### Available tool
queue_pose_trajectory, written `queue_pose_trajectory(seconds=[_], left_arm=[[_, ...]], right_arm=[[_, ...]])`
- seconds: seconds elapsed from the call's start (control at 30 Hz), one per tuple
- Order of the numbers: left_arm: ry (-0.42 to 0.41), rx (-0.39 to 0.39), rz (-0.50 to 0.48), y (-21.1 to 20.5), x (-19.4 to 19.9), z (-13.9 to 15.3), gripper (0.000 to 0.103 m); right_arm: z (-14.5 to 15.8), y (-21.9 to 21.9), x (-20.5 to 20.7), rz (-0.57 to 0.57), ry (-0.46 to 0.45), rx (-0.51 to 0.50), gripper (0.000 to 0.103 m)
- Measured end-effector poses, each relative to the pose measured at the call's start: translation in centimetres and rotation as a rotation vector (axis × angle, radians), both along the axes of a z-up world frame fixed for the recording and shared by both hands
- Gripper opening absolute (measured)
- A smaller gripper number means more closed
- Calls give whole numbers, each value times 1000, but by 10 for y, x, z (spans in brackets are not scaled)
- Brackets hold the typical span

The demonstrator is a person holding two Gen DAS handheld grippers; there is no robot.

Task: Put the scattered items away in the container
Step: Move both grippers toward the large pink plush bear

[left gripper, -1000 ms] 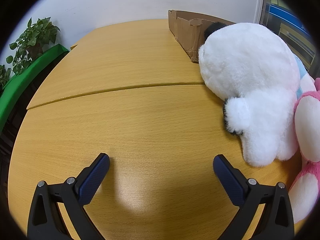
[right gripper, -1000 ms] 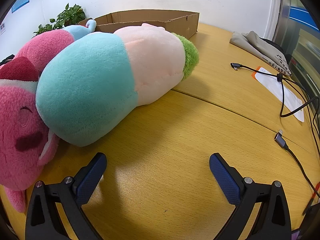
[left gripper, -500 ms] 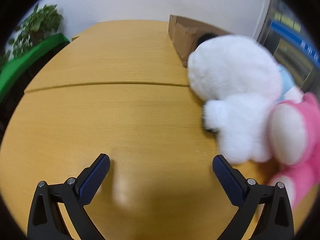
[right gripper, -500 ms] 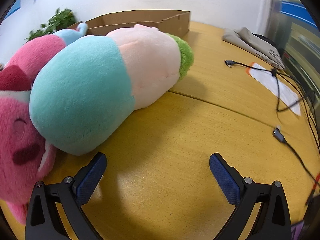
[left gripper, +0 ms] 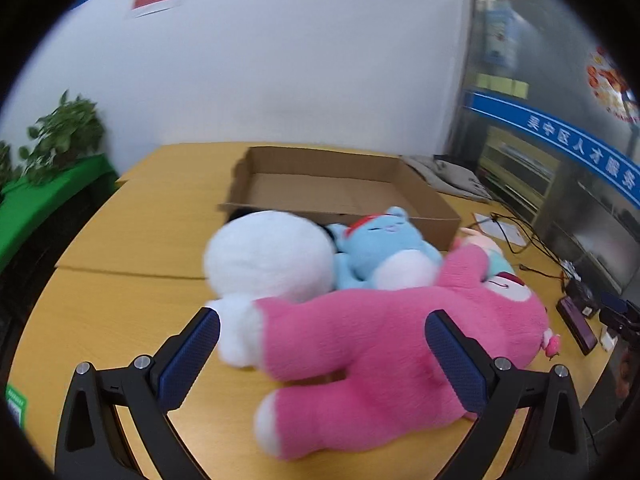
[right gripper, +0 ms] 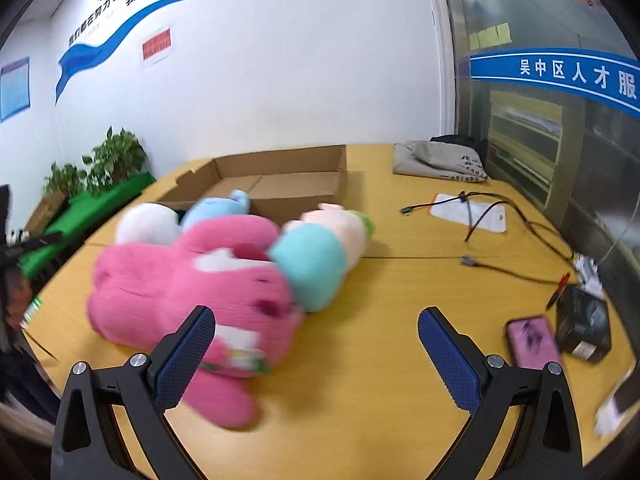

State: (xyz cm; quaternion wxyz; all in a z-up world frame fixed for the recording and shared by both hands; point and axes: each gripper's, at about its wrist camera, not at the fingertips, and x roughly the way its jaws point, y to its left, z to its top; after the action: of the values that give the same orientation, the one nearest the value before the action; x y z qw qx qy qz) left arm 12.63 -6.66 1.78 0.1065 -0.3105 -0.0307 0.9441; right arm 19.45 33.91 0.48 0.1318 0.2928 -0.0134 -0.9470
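A pile of plush toys lies on the wooden table in front of an open cardboard box (left gripper: 340,188). A pink plush (left gripper: 392,344) lies nearest, with a white plush (left gripper: 272,258) and a blue plush (left gripper: 384,248) behind it. A teal, peach and green plush (right gripper: 320,256) lies to the right of the pink plush (right gripper: 188,280). The box also shows in the right wrist view (right gripper: 280,184). My left gripper (left gripper: 324,352) is open, raised above the pink plush. My right gripper (right gripper: 316,352) is open and empty, raised over the table.
Cables (right gripper: 492,216), a paper sheet (right gripper: 468,212), a folded grey cloth (right gripper: 440,160), a pink phone (right gripper: 532,342), a dark box (right gripper: 584,328) and a red pen (right gripper: 558,286) lie on the right of the table. Green planters (right gripper: 100,200) stand at the left.
Both grippers have risen and pulled back from the table. The views now look down over the whole plush pile and into the box. Both stay open.
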Motion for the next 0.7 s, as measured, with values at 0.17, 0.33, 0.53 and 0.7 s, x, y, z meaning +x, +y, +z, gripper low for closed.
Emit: queue_pose_trajectory(seconds=[0.17,0.33,0.53,0.7], left_arm=[[-90,-5,-147,29,-22,-17,102],[-115,-7,-134,28,-41,-36,102],[-209,95,-136,18,-61,-54,103],[-237,87,-126,21,-63,-55,103]], right_arm=[[-11,-46,-15,-62,-115,-54,103],[-21,-56,-60,-103,-208,-41,103],[-41,-68,-120,-62,-343,1,103],[-57,-78,-145,7,-443,0,103]])
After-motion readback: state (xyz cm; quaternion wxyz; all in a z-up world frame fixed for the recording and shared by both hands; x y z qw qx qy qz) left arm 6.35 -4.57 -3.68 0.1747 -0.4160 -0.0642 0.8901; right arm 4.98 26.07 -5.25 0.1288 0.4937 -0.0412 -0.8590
